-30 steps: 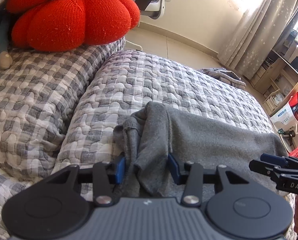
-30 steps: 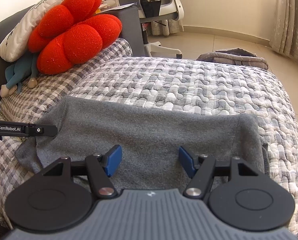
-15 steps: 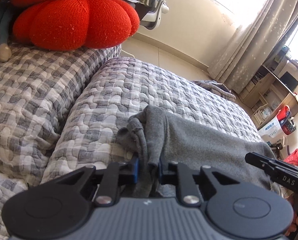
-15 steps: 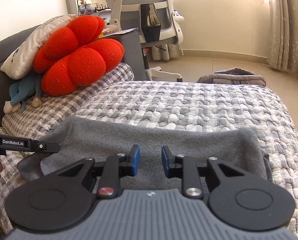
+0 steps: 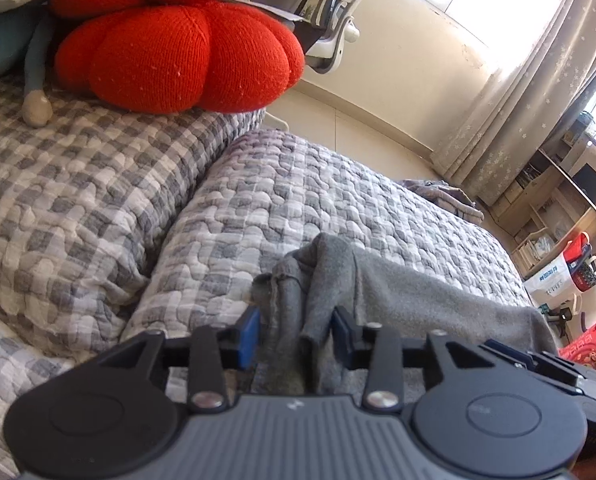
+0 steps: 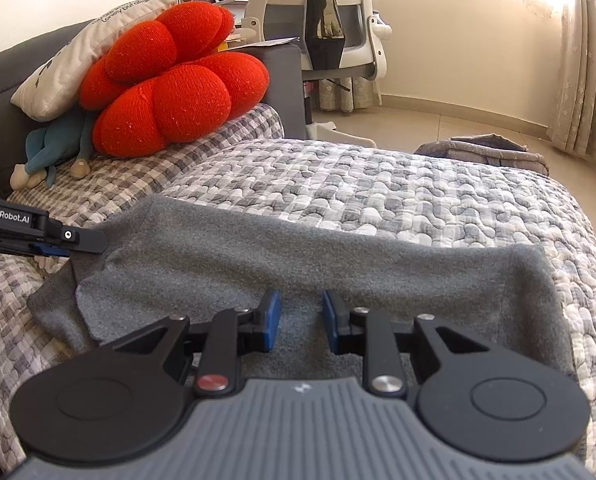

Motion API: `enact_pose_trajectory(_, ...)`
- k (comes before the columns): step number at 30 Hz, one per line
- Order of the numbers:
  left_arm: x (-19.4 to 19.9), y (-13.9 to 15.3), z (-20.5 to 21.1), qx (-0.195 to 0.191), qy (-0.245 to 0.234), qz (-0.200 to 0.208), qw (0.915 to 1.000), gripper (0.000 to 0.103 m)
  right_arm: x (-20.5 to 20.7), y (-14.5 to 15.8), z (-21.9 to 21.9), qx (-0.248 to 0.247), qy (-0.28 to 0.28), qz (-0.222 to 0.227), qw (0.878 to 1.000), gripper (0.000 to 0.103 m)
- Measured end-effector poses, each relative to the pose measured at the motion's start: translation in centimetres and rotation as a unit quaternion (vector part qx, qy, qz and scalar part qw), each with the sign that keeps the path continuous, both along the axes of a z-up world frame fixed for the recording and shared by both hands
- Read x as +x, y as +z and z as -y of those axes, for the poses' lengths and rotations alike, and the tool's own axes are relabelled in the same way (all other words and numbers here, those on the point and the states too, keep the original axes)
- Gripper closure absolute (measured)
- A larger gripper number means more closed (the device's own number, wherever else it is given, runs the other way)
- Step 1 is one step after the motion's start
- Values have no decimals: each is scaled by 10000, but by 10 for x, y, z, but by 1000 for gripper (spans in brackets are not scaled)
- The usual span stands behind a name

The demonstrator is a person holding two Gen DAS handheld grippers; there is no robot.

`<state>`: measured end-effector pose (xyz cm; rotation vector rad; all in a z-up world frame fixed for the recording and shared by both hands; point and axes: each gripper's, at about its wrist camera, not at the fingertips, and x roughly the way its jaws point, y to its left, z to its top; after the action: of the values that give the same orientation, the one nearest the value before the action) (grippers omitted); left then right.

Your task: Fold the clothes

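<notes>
A grey fleece garment [image 5: 438, 300] [image 6: 338, 264] lies across the near part of the checked quilt [image 6: 378, 188]. Its left end is bunched into upright folds. My left gripper [image 5: 296, 332] straddles that bunch and its jaws are opening; the folds stand between the blue pads without being pinched. From the right wrist view the left gripper [image 6: 94, 240] sits at the garment's left corner. My right gripper [image 6: 301, 320] is narrowed on the garment's near edge, with grey cloth between its pads. It also shows as the right gripper [image 5: 510, 350] low at the right of the left wrist view.
A red flower cushion [image 6: 170, 92], a white pillow [image 6: 66, 64] and a blue plush toy [image 6: 54, 148] rest at the sofa back on the left. More grey clothes [image 6: 486, 148] lie at the quilt's far edge. An office chair [image 6: 318, 20], curtains [image 5: 538, 92] and shelves [image 5: 558, 208] stand beyond.
The left jaws closed on the bunched folds, then parted again. The right jaws went from wide to narrow on the near edge and stayed there. Both views tipped slightly upward.
</notes>
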<state>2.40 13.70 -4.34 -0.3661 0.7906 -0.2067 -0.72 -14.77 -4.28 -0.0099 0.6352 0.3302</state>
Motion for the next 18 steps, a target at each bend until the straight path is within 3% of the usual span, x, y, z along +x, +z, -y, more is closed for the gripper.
enact_pose_trajectory(5,9,-8,-3,32,27,-198,9998,56,-3,4,-2,51,-24,179,9998,75)
enact_pose_trajectory(6,9,-8,-3,1,4,-194,9998,58,-3,5,-3,59,-27,218,9997,75)
enact_pose_trajectory(7,9,-8,-3,-33,-20,-192,9998,66,-3,6,-3,56,-35,256,9997,75)
enact_pose_trajectory(8,10,-9,-4,-196,-59,-228,9995,80,-3,6,-4,53,-45,290,9996,75)
enact_pose_trajectory(9,10,-11,-5,-414,-87,-296,9987,86,-2,6,-5,45,-65,306,9995,75)
enact_pose_trajectory(14,4,-15,-9,-770,29,-233,9968,92,1,3,-10,38,-110,355,9993,75)
enact_pose_trajectory(18,-2,-5,-14,-1355,86,-127,9907,93,6,-3,-15,-157,-69,190,9997,75)
